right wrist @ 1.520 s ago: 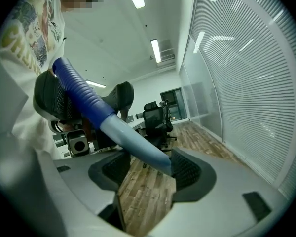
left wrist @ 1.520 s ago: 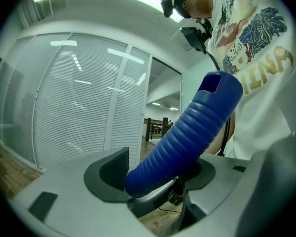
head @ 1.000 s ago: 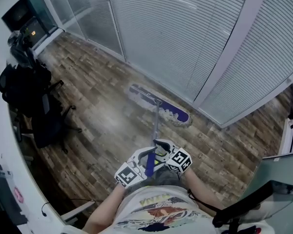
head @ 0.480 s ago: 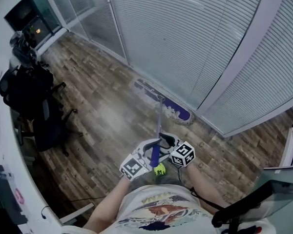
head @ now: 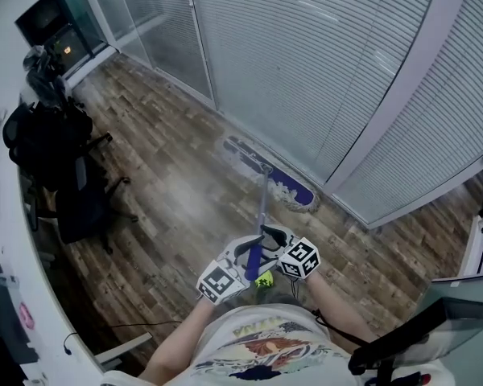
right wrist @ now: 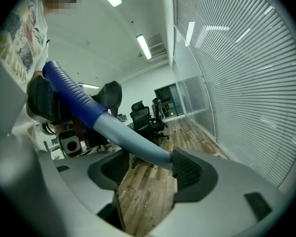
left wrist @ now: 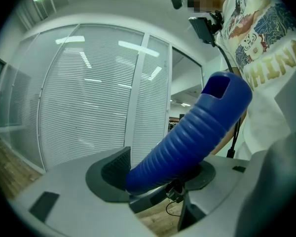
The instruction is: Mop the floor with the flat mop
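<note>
The flat mop head, purple with a pale fringe, lies on the wood floor at the foot of the glass wall. Its pole rises to both grippers in front of my chest. My left gripper is shut on the ribbed blue grip at the pole's top end. My right gripper sits just ahead of it on the pole. In the right gripper view the pale pole crosses the right gripper slantwise and meets only one pad; the jaws stand wider than the pole.
A glass wall with shut blinds runs along the far side. Black office chairs and dark bags stand at the left by a white desk edge. A monitor juts in at the lower right. A thin cable lies on the floor.
The mop head has slid a little closer to the foot of the glass wall. Both grippers have shifted slightly right with the pole.
</note>
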